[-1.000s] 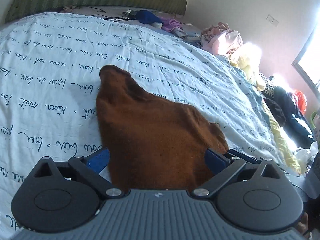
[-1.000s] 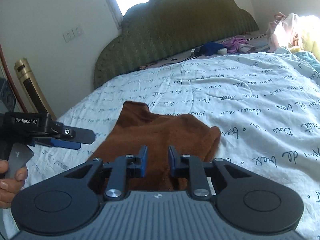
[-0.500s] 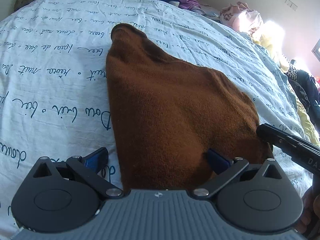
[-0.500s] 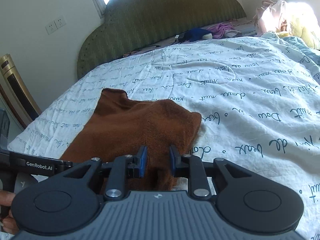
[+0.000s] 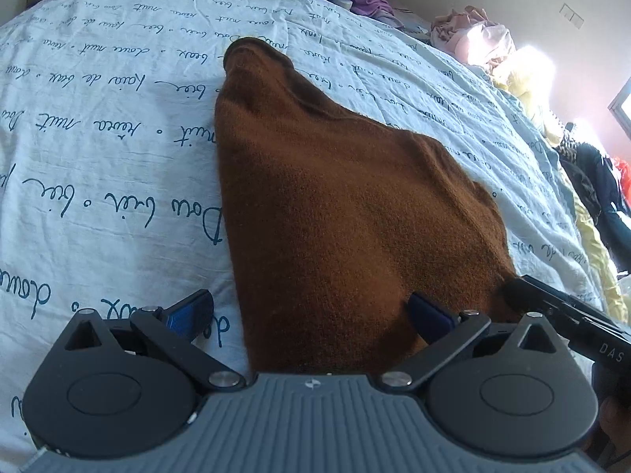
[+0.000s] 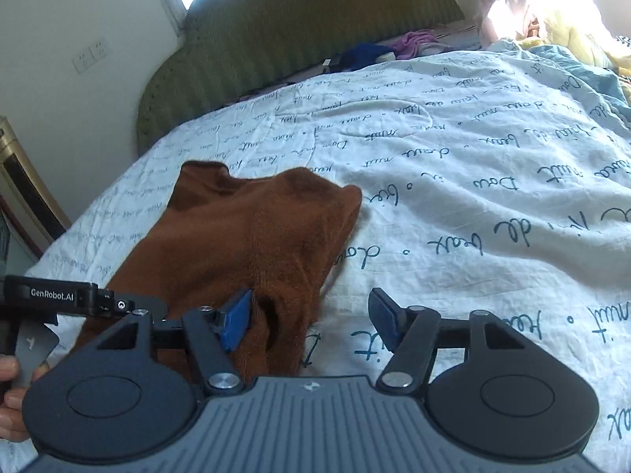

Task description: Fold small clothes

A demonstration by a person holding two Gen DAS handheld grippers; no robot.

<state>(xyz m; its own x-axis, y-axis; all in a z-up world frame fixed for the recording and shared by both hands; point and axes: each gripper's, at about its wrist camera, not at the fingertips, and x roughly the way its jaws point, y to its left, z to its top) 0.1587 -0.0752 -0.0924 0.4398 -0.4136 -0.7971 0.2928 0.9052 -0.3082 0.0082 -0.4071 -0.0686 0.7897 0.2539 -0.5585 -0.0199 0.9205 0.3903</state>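
A brown knitted garment (image 5: 339,213) lies flat on the printed bedsheet (image 5: 98,149), its narrow end pointing towards the headboard. My left gripper (image 5: 311,311) is open wide, its blue pads on either side of the garment's near edge. My right gripper (image 6: 311,315) is open too, with the garment's (image 6: 252,236) near right corner lying between its pads. In the left wrist view the right gripper's finger (image 5: 564,315) touches the garment's right corner. In the right wrist view the left gripper (image 6: 63,299) sits at the garment's left edge.
A green padded headboard (image 6: 299,27) stands at the far end of the bed. Loose clothes (image 5: 481,39) are piled along the bed's far right side, with dark and yellow ones (image 5: 591,181) further along. A blue and a purple item (image 6: 378,49) lie by the headboard.
My right gripper has opened and let go of the garment's corner. The garment now lies spread flatter on the sheet. Both grippers have come lower and closer to it.
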